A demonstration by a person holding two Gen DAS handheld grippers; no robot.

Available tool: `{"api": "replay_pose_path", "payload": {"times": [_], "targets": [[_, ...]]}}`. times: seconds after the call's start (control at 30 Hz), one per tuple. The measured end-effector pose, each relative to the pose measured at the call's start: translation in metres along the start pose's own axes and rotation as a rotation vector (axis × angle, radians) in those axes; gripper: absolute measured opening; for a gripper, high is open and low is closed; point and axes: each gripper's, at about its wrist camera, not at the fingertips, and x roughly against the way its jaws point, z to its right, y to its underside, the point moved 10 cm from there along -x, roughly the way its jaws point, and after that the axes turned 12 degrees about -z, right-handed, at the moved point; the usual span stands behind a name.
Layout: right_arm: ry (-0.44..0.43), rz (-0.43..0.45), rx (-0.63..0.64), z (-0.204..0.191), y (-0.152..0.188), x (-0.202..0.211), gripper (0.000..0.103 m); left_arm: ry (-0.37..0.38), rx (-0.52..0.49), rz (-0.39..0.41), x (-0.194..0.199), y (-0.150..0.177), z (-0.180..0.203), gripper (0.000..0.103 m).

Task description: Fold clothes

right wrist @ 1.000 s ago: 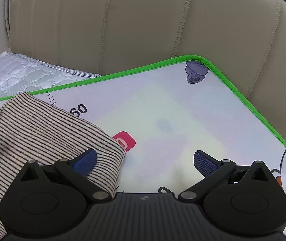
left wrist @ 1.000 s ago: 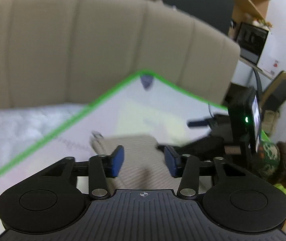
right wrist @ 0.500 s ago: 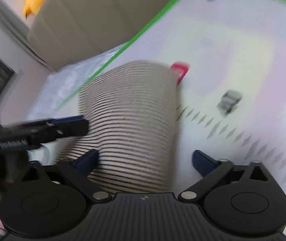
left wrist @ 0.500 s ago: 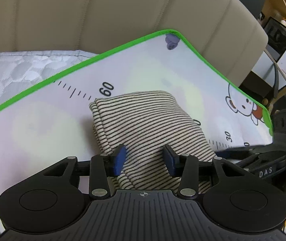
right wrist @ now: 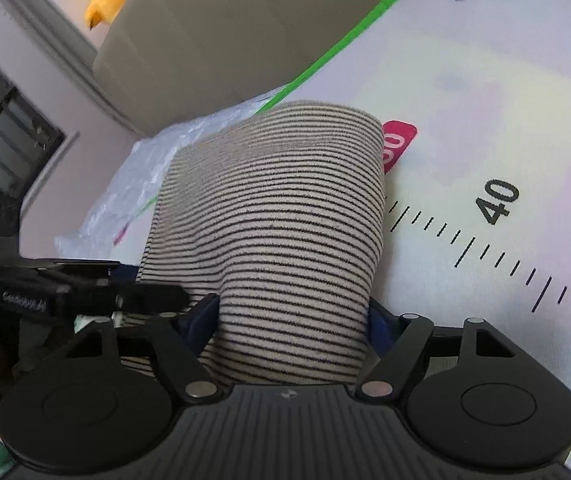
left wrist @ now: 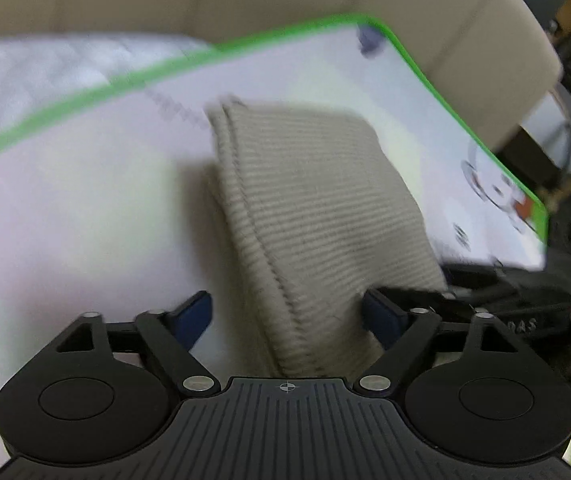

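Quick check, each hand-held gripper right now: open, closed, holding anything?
Left hand-held gripper: open, jaws spread around the striped garment, not clamped.
Right hand-held gripper: closed on the striped garment.

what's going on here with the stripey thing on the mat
A person is folding a striped garment on a green-edged play mat with a handheld gripper in each hand. The right gripper has its blue pads against both sides of a bunched section of the cloth at the near end. The left gripper is open, its fingers straddling the near edge of the folded fabric without pinching it. The garment already lies as a compact folded bundle.
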Motion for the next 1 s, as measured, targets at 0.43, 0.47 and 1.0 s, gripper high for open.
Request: {"api": "replay_pose_path", "payload": {"times": [0.43, 0.47, 1.0], "targets": [[0.035, 0.109, 0.042, 0.010, -0.066, -0.013, 0.064, 0.028, 0.009, 0.051, -0.020, -0.050, -0.020, 0.071], [0.038, 0.136, 0.035, 0.014, -0.079, -0.017, 0.064, -0.005, -0.006, 0.085, -0.020, -0.064, -0.024, 0.071], [0.295, 0.248, 0.086, -0.007, -0.017, 0.053, 0.103, -0.247, -0.183, 0.332, 0.049, -0.018, 0.003, 0.102]]}}
